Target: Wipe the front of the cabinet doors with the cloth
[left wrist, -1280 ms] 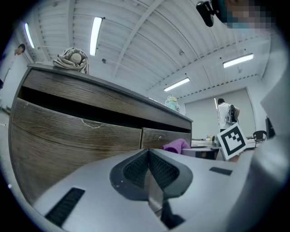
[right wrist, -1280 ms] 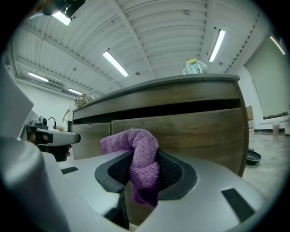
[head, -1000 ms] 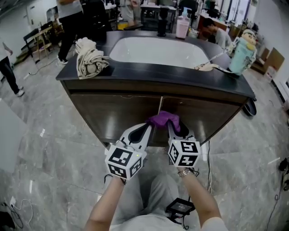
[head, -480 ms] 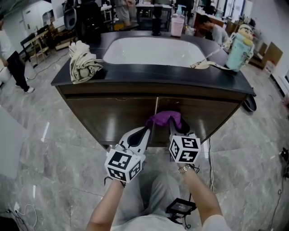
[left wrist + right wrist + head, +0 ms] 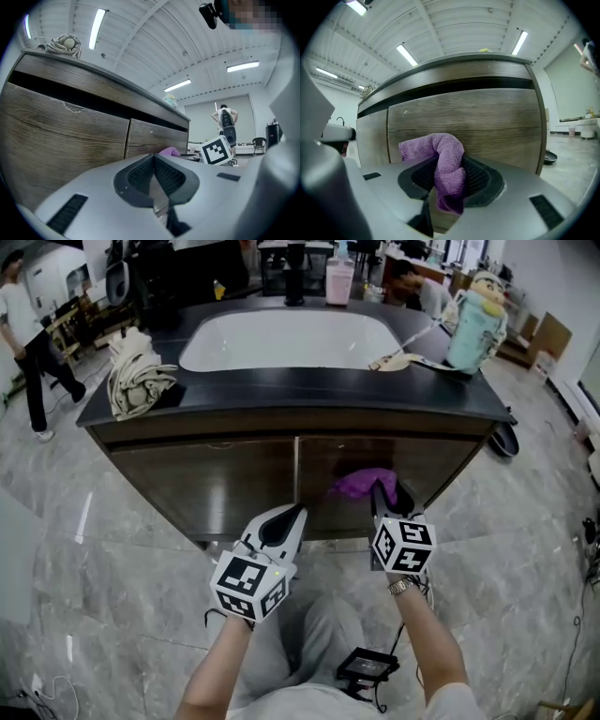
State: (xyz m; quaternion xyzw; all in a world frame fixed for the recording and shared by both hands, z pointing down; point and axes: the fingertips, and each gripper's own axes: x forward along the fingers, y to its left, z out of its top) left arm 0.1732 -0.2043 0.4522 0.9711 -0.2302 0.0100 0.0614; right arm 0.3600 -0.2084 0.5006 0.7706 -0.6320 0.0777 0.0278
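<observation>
Cloth (image 5: 449, 161), pinched between jaws, right gripper (image 5: 451, 183)

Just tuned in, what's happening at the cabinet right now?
A person faces a sink cabinet with a gripper in each hand. The right gripper is shut on a purple cloth, held low at the front of the right cabinet door. The left gripper is shut and empty, low in front of the left cabinet door.
</observation>
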